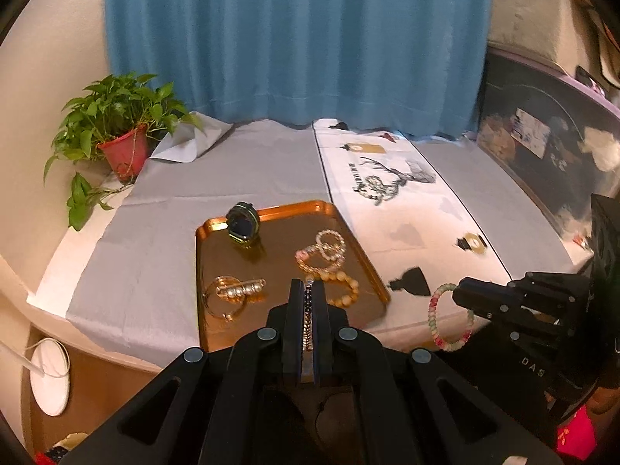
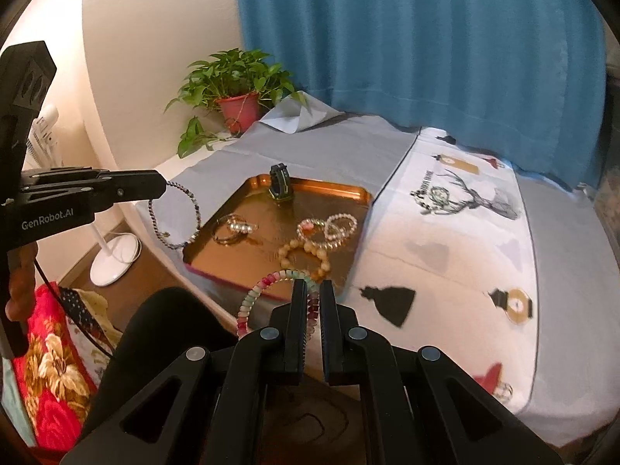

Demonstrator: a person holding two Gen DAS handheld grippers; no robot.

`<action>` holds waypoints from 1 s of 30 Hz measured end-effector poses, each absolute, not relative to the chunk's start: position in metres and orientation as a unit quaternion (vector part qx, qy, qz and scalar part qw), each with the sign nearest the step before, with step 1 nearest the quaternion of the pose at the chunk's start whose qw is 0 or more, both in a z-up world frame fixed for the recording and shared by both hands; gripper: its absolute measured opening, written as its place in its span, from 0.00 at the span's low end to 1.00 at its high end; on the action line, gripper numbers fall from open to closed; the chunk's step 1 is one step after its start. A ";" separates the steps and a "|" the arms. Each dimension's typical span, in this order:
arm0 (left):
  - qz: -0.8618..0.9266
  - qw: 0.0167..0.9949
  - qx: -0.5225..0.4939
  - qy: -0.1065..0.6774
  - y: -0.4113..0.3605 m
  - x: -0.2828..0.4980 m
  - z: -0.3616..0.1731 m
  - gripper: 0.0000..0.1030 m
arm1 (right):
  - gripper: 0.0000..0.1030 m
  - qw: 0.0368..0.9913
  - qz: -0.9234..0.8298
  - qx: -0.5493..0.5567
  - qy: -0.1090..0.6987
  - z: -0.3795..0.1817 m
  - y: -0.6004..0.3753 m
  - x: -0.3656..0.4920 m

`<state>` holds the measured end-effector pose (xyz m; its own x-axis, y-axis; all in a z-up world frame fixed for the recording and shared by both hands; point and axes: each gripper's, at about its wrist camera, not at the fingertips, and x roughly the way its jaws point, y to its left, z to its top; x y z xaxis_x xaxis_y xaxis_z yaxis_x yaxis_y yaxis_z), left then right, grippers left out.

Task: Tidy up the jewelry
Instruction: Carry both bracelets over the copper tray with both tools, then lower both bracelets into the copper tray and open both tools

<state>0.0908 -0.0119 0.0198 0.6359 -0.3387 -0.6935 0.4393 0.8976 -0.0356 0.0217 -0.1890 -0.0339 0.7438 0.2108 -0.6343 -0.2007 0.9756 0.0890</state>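
A gold tray (image 1: 279,208) (image 2: 341,189) lies on the grey-clothed table and holds a dark watch (image 1: 242,224) (image 2: 279,186), pearl bracelets (image 1: 324,251) (image 2: 333,228), an amber bead bracelet (image 1: 347,288) (image 2: 306,257) and a gold hoop with a pearl clip (image 1: 232,294) (image 2: 232,228). My left gripper (image 1: 308,285) (image 2: 163,188) is shut on a dark beaded bracelet (image 1: 308,310) (image 2: 174,217), which hangs just off the tray's near left corner. My right gripper (image 2: 314,285) (image 1: 459,294) is shut on a pastel bead bracelet (image 2: 255,294) (image 1: 445,317), held over the table's front edge, right of the tray.
A potted plant (image 1: 120,135) (image 2: 236,89) stands at the back left before a blue curtain (image 1: 294,38). A white deer-print cloth (image 1: 395,201) (image 2: 457,240) covers the table's right part. A dark box (image 1: 550,155) stands far right. On the floor are a white fan base (image 2: 114,257) and a red floral blanket (image 2: 54,372).
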 end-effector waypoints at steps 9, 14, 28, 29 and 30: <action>-0.216 0.894 0.058 0.387 -0.014 0.151 -0.009 0.01 | 0.06 0.925 0.118 0.014 0.361 -0.054 -0.171 0.095; -0.215 0.888 0.061 0.401 -0.018 0.178 -0.028 0.01 | 0.06 0.920 0.113 0.011 0.376 -0.070 -0.165 0.138; -0.142 0.881 0.085 0.443 -0.002 0.206 -0.082 0.90 | 0.69 0.887 0.069 -0.027 0.455 -0.129 -0.152 0.193; -0.141 0.880 0.090 0.445 -0.002 0.200 -0.082 0.90 | 0.69 0.890 0.069 -0.023 0.451 -0.126 -0.155 0.186; -0.137 0.878 0.096 0.448 -0.002 0.193 -0.081 0.90 | 0.69 0.891 0.071 -0.021 0.449 -0.123 -0.157 0.179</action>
